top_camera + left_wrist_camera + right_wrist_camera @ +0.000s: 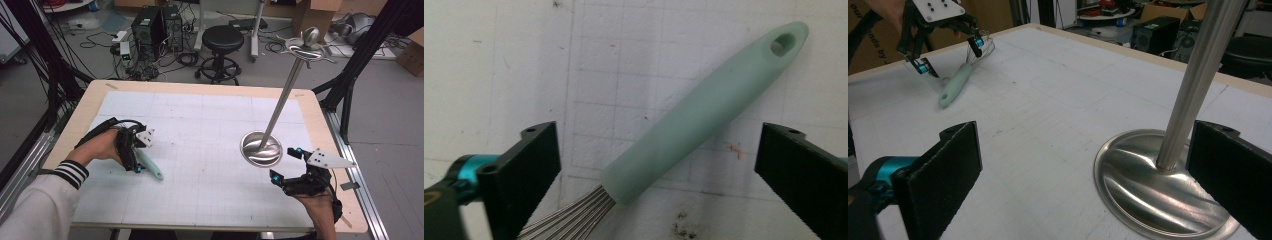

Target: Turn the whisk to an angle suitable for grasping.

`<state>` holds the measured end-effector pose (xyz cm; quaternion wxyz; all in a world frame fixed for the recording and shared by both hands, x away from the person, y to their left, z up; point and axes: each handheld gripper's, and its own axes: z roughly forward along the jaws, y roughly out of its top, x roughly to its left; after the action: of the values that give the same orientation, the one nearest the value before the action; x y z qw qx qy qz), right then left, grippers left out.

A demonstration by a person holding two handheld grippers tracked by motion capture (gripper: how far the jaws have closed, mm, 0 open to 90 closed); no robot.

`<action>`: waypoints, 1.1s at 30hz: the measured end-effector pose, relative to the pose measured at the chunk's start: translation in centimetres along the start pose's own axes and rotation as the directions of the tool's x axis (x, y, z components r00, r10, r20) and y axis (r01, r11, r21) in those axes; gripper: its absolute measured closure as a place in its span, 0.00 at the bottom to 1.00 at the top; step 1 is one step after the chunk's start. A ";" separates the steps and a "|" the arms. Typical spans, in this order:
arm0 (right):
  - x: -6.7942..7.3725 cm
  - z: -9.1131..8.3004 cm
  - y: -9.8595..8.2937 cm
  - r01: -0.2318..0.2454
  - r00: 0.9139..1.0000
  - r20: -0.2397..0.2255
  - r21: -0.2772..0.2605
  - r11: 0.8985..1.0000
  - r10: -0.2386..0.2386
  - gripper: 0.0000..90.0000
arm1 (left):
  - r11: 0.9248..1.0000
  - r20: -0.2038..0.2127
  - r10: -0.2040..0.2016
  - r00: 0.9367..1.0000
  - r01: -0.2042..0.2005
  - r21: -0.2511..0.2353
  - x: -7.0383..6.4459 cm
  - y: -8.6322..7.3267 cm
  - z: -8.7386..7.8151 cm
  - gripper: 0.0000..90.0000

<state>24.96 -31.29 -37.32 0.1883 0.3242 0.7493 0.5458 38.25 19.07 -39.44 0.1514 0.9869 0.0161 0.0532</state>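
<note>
So we've got a whisk [684, 122] lying flat on the white gridded mat near the table's [90, 105] left edge, mint-green handle pointing toward the near middle, wire loops toward the left edge. It looks light and easy to shift; the handle seems smooth, maybe silicone or plastic, so possibly a bit slippery, and the wires would just spring if squeezed. We'd grab it mid-handle, across the thick part, not at the wires or the tapered end with the hanging hole.

Our left gripper [136, 152] is right over it, jaws wide open on either side of the handle and holding nothing. Whether the tips touch the mat, we can't tell.

Over by the right edge stands a metal stand [272, 130] with a round shiny base and a tall leaning pole topped by hooks. Our right gripper [286, 162] hangs just beside the base, jaws spread wide, nothing in them.

Hard to make out: the wire head is cut off in the left gripper view and mostly hidden behind the gripper in the high view.
</note>
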 end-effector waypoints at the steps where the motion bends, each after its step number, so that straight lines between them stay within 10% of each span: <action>1: 0.0 0.0 0.0 0.000 1.000 0.000 0.001 1.000 0.000 0.01 | 1.000 -0.004 0.000 1.000 0.000 0.001 0.0 0.0 0.1 0.08; 33: 0.0 0.2 0.0 -0.010 1.000 -0.006 0.007 1.000 0.010 0.01 | 0.995 0.013 0.040 0.999 -0.041 0.089 0.2 -0.4 1.3 0.46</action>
<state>25.12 -31.14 -37.42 0.1823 0.3270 0.7502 0.5450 38.58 19.10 -40.78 0.1059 0.9931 -0.0026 0.0502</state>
